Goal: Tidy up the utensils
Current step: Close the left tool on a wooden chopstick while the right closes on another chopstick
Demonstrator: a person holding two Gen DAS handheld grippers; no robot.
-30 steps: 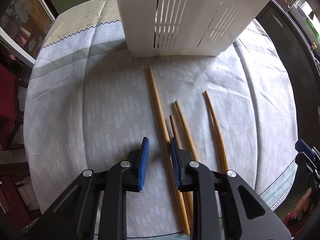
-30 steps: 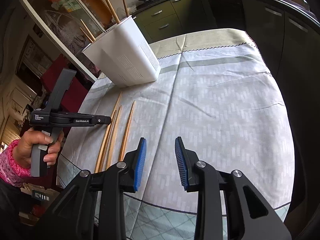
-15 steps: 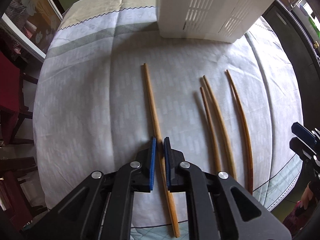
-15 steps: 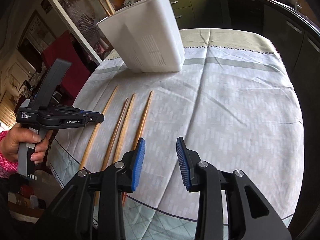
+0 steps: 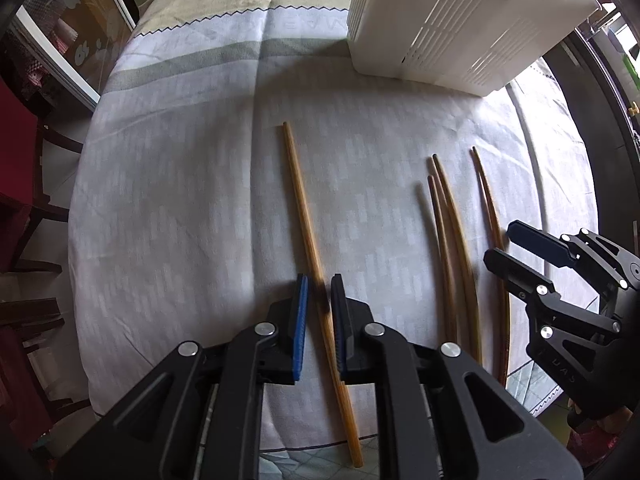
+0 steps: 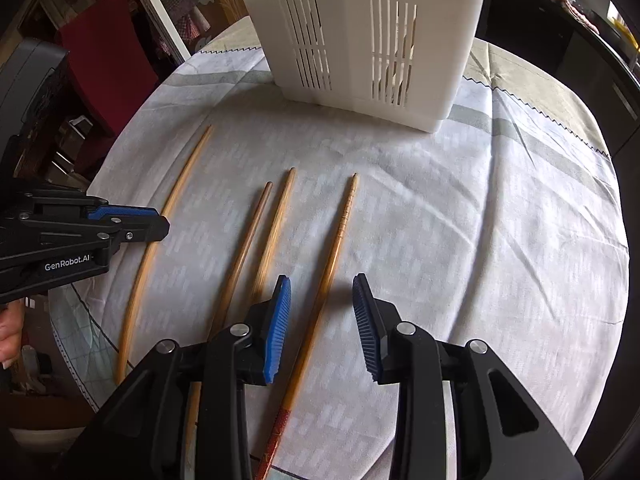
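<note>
Both grippers have slid across the tablecloth [image 5: 180,184] since a second ago, the slotted white utensil holder [image 6: 360,40] standing beyond. Right gripper [image 6: 322,308] straddles the rightmost chopstick [image 6: 340,236], jaws apart. Left gripper [image 5: 319,308] is opening around the leftmost chopstick [image 5: 300,200], pads barely clear (light, stiff, smooth wood; grip mid-shaft).

We held our left gripper [image 5: 319,298] pointing straight down, its jaws opening from nearly shut; our right gripper [image 6: 322,300] tilted steeply down, jaws apart.
</note>
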